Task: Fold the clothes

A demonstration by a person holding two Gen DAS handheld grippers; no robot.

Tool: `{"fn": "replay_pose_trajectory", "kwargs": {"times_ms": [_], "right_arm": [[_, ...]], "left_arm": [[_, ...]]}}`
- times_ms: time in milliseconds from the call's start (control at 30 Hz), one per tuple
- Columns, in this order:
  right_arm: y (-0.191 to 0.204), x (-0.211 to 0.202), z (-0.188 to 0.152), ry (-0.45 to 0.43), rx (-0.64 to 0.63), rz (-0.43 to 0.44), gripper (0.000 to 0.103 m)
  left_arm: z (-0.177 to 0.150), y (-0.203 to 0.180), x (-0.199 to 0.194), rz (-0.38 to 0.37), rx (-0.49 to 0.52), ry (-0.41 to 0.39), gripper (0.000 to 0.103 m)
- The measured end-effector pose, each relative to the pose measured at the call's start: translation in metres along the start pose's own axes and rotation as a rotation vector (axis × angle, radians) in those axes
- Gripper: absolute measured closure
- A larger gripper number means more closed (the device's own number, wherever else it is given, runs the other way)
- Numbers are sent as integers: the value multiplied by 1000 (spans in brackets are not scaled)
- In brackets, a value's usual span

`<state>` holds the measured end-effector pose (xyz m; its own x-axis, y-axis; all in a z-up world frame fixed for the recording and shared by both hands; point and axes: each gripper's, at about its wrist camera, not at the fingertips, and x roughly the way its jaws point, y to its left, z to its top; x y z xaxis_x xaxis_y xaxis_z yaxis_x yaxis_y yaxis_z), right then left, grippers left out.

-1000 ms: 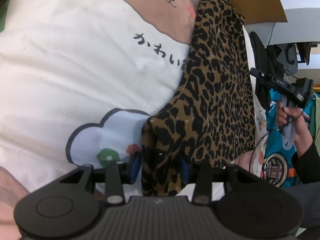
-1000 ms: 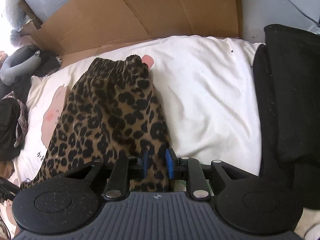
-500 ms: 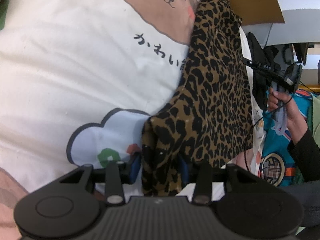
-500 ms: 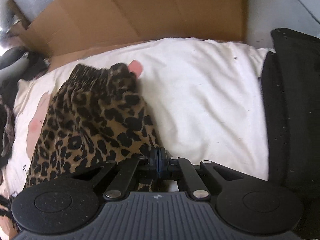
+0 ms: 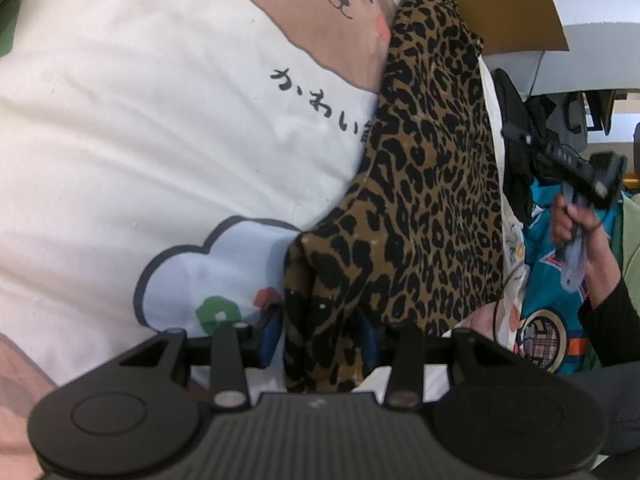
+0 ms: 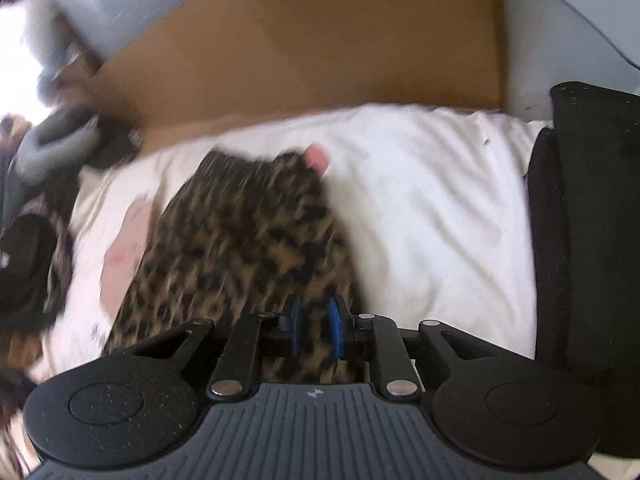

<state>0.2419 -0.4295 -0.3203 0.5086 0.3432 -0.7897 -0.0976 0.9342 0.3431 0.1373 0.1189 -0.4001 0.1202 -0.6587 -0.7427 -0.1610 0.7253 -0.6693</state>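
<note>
Mid-fold on the leopard-print garment [image 5: 432,184]: left gripper [image 5: 320,336] pinching one bunched corner, right gripper [image 6: 314,326] opening around cloth, needing a fresh bite before carrying over.

The support is a bed covered by a white sheet [image 5: 120,128] printed with a brown bear face, black script and a cloud outline. A leopard garment [image 5: 432,184] lies directly on the sheet, over the bear's right edge (script partly covered). Beyond the garment, cardboard [image 6: 320,48] borders the sheet [image 6: 432,200].
</note>
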Motion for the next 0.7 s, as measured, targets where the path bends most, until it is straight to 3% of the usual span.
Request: {"fn": "replay_pose_trajectory", "kwargs": {"times_ms": [200,300,367,500,700], "right_arm": [[21,-14,-45,119,-79,-8,87],[23,-24,-60,135,-59,-40,85],[24,-30,-68,138,-57,-53,77],[22,-36,-77,154,-56,-73,71],[14,-29,-81,174,7,-44,70]], "left_arm": [[-2,1,0,-5,-4,-8,60],[-1,1,0,-3,-1,-4,60],[-1,1,0,-3,-1,-1,60],[0,0,0,0,0,1,60],[-1,0,1,0,-2,0,59]]}}
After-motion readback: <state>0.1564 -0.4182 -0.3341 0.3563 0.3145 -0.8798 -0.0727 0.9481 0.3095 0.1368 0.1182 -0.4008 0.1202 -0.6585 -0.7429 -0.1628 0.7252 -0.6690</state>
